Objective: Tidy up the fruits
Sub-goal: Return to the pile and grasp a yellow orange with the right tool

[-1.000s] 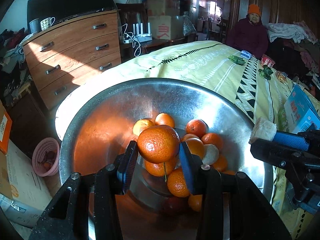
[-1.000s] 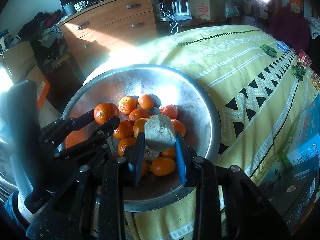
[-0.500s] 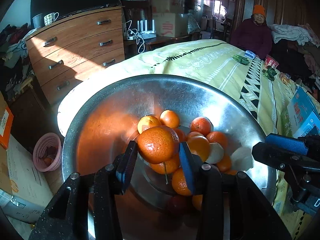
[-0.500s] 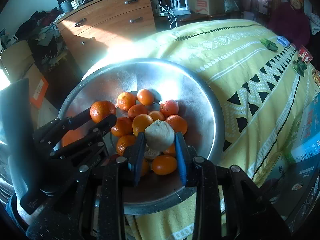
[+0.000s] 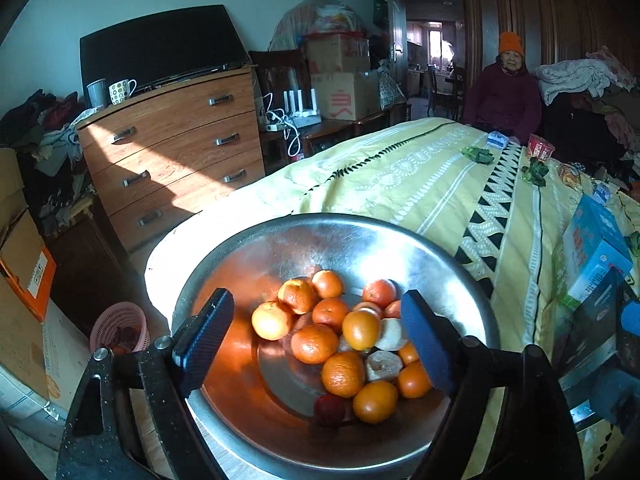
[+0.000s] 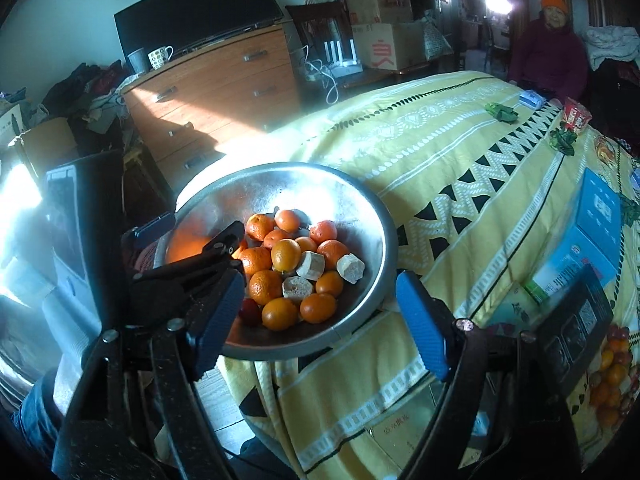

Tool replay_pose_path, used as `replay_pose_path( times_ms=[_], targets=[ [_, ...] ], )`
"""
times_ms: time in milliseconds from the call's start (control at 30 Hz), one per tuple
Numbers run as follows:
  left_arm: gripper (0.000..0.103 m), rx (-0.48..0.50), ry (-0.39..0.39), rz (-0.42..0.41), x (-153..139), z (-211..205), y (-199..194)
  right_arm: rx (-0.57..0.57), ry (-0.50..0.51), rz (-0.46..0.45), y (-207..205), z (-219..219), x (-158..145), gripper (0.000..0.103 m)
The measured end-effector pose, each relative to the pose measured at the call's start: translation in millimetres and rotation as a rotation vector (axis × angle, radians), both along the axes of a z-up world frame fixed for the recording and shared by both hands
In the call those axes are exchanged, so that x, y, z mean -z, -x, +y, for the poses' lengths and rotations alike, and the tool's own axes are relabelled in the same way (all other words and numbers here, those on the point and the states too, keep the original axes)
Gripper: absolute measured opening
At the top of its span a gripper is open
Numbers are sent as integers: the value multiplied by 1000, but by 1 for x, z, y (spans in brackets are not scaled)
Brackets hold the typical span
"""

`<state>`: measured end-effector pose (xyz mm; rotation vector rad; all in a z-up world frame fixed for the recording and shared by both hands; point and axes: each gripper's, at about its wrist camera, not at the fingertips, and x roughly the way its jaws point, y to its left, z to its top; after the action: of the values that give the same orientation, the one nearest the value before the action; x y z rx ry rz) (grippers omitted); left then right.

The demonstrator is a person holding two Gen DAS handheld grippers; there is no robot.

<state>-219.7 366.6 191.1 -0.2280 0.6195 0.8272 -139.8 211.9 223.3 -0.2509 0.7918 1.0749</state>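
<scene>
Yellow bedspread (image 6: 460, 184); steel bowl (image 5: 360, 240), oranges (image 5: 316, 344); carton (image 6: 384, 46) red-lettered.

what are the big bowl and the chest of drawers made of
Bowl: looks like metal, probably stainless steel, with a brushed silvery sheen that mirrors the oranges' glow. Chest of drawers: wood or wood-look laminate, with brown grain and metal handles.

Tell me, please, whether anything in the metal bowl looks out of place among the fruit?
Yes. Among the oranges in the metal bowl lie three pale, beige, blocky chunks that look nothing like whole round fruit; what they are I cannot tell. A single dark red fruit also sits at the near edge of the pile.
</scene>
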Motion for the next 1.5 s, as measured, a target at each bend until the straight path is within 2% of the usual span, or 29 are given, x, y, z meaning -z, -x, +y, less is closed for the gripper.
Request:
replay_pose_path(
  times_ms=[67, 233, 333, 567, 700, 1000, 1067, 1100, 1167, 1200, 1300, 1367, 1400, 1500],
  targets=[
    [91, 17, 3, -22, -10, -15, -2, 25, -13, -21, 5, -25, -5, 82],
    [91, 74, 37, -103, -31, -54, -10, 106, -48, -59, 11, -87, -16, 87],
    [91, 127, 9, -102, -41, -82, -26, 161, -54, -76, 8, -120, -18, 91],
    [91, 268, -14, -87, -51, -155, -68, 318, -66, -59, -15, -193, -11, 91],
    [91, 352, -14, -51, -45, -197, -92, 409, -65, -24, -22, -246, 8, 92],
    [91, 521, 5, 46, -17, -284, -133, 594, -59, 126, -30, -346, 63, 92],
    [91, 592, 43, 75, -4, -304, -142, 624, -61, 161, -33, -364, 74, 92],
    [91, 643, 87, 94, 6, -314, -146, 639, -62, 177, -33, -372, 80, 92],
    [91, 749, 246, 133, 34, -328, -159, 668, -84, 241, -42, -388, 90, 92],
    [90, 774, 336, 181, 51, -333, -170, 679, -117, 298, -51, -399, 95, 92],
    [86, 784, 460, 263, 88, -344, -191, 722, -173, 417, -84, -423, 105, 92],
    [84, 766, 588, 284, 106, -342, -202, 772, -217, 507, -103, -441, 112, 92],
    [77, 747, 613, 289, 111, -342, -205, 791, -256, 559, -109, -451, 116, 92],
    [76, 762, 569, 279, 110, -346, -206, 809, -313, 603, -116, -463, 118, 92]
  ],
)
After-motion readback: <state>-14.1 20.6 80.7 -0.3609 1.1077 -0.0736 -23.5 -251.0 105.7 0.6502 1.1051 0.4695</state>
